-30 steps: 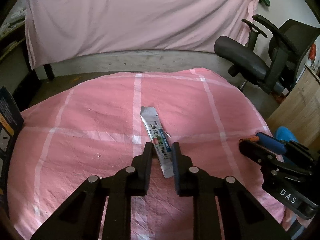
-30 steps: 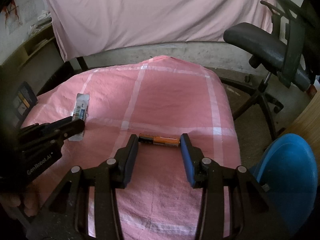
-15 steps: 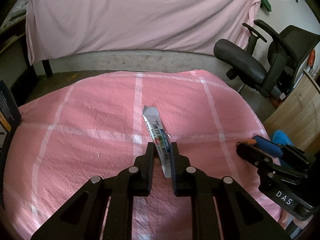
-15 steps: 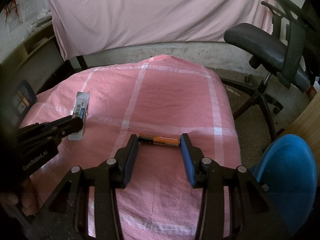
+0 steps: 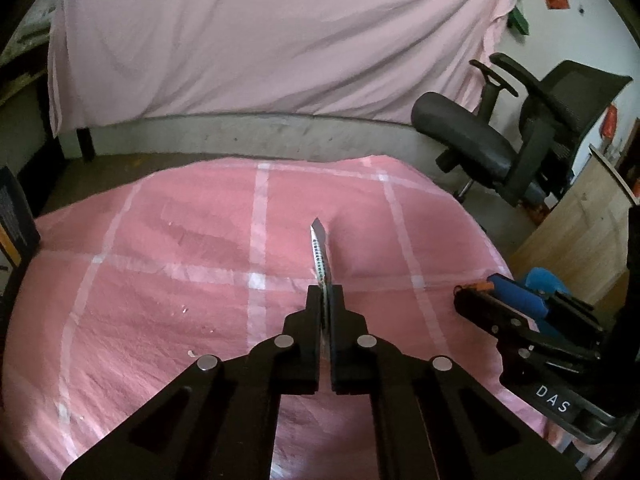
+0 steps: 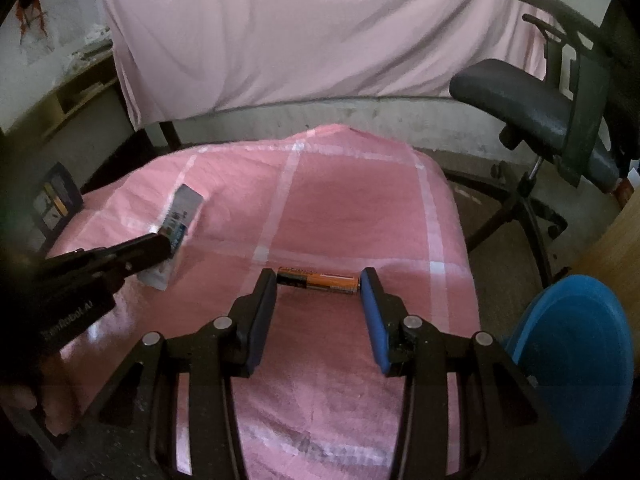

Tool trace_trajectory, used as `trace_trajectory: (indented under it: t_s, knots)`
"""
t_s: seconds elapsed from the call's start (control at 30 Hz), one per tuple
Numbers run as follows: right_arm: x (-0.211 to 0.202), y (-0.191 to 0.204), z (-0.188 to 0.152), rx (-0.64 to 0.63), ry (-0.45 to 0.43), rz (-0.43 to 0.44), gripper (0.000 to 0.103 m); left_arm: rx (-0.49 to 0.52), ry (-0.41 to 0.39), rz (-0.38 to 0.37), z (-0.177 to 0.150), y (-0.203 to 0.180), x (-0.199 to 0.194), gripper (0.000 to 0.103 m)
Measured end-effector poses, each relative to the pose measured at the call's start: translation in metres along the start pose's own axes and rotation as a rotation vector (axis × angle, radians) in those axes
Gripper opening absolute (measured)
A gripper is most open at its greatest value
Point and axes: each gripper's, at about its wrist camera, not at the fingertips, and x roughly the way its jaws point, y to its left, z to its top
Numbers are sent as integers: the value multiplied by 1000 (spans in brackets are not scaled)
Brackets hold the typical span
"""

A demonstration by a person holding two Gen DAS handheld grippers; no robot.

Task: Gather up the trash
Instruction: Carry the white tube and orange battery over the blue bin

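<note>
The left tongs (image 5: pixel 325 294) have just been closing and are now shut on the sachet (image 5: pixel 320 254), a thin foil wrapper pinched between the two black pads. In the left wrist view the sachet shows only edge-on, a narrow strip sticking out ahead of the tips over the pink checked cloth (image 5: pixel 168 280) on the counter. The right wrist view gives what that one cannot: the sachet's flat face (image 6: pixel 182 210), silvery with blue print, with its far end tilted up off the cloth and its near end behind the left tongs (image 6: pixel 162 246), which reach in from the right tongs' left.

The right tongs (image 6: pixel 319 278) stand about half open, and the battery (image 6: pixel 318 279), orange and black, lies crosswise between their blue-lined tips, one end at each pad. Whether the pads press on it or merely touch it, and whether it rests on the cloth, cannot be told. From the left wrist view the right tongs (image 5: pixel 474 294) sit to the right of the left pair, seen side-on; only an orange sliver of the battery peeks past the near finger there.

A blue bin (image 6: pixel 576 356) lies to the right of the right tongs, cut off by the frame edge. A person's fingertip shows dimly at the lower left of the right view.
</note>
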Motion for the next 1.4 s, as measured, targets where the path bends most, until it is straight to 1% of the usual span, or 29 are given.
trace_trajectory:
  t_s: [0.17, 0.37, 0.5, 0.57, 0.67, 0.9, 1.03, 1.1, 1.27, 1.4]
  knots:
    - [-13, 3, -1, 2, -71, 5, 66, 10, -40, 0, -3, -4, -8, 1]
    - [-40, 6, -4, -4, -210, -5, 66, 7, -123, -13, -6, -4, -26, 1]
    - [-60, 5, -10, 4, -311, -7, 66, 20, -209, -34, -10, -10, -41, 1]
    - [-70, 4, -13, 7, -352, -7, 66, 31, -264, -46, -14, -13, -52, 1]
    - [-82, 4, -17, 11, -404, -9, 66, 50, -326, -43, -18, -19, -65, 1]
    - [-103, -1, -24, 19, -465, -15, 66, 40, -403, -52, -25, -30, -82, 1]
    - [-115, -8, -26, 33, -499, -22, 66, 63, -452, -47, -26, -40, -97, 1]
    - [-123, -12, -28, 43, -522, -25, 66, 72, -483, -56, -27, -46, -106, 1]
    - [-149, -24, -34, 65, -609, -44, 66, 105, -537, -81, -27, -67, -122, 1]
    - [-178, -35, -43, 78, -702, -87, 66, 153, -570, -93, -29, -89, -131, 2]
